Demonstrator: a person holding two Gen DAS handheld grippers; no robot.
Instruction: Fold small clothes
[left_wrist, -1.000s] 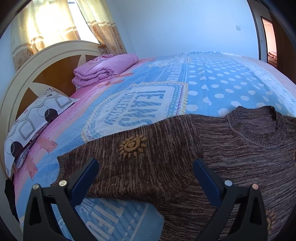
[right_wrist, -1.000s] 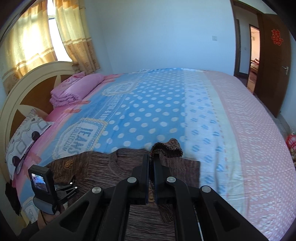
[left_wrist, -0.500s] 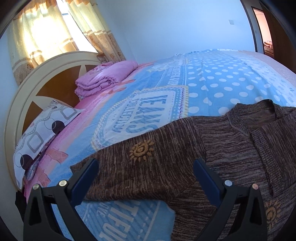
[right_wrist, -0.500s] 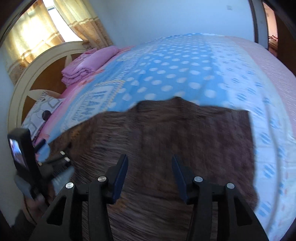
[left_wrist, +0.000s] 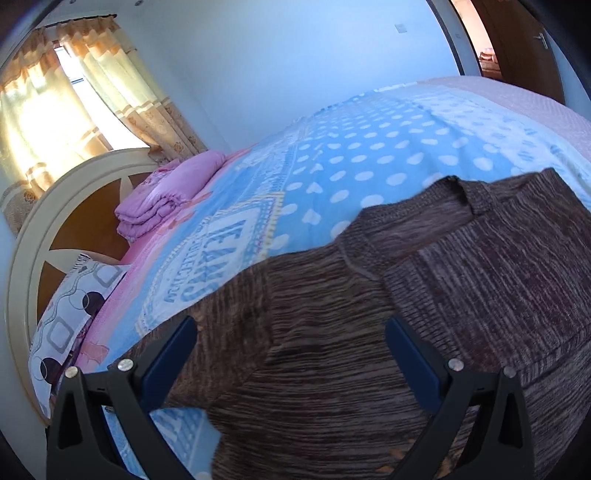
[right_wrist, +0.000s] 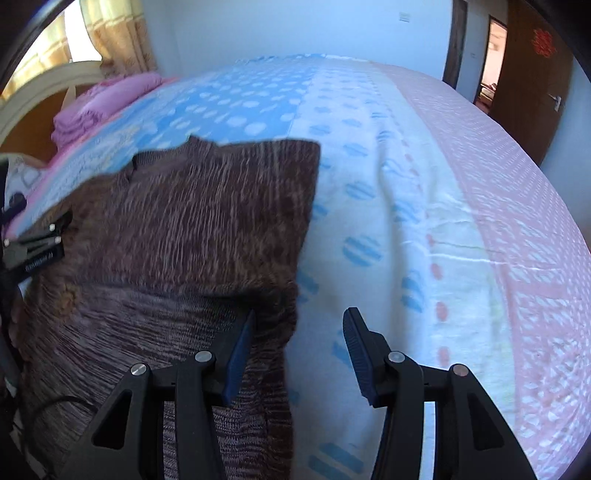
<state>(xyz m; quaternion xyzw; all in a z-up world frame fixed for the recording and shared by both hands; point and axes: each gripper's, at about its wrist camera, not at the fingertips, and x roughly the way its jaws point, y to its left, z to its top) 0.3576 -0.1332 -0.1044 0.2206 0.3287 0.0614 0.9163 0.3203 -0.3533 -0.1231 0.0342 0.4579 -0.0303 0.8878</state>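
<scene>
A brown knitted sweater (left_wrist: 369, 325) lies spread on the bed, near the edge closest to the cameras, on top of a blue blanket (left_wrist: 369, 162) with white dots and printed lettering. One side of the sweater is folded over its body, so a doubled layer with a straight edge lies across the right part, and the ribbed neck opening points toward the far side of the bed. In the right wrist view the folded layer ends in a squared corner on the pale part of the blanket, and a small orange motif shows on the lower left of the knit.

The left tongs (left_wrist: 291, 354) stand wide open just above the sweater, with nothing between the blue pads. The right tongs (right_wrist: 297, 350) are about half open after having just been opening; the near edge of the sweater lies against the inner side of the left pad, but the pads do not press on it. The left tongs also show at the left edge of the right wrist view.

Toward the headboard (left_wrist: 74, 199) lie a folded pink quilt (left_wrist: 162, 199) and a patterned pillow (left_wrist: 70, 314). Curtains (left_wrist: 140, 96) hang at a bright window, and a dark wooden door (right_wrist: 532, 81) stands open at the far right.
</scene>
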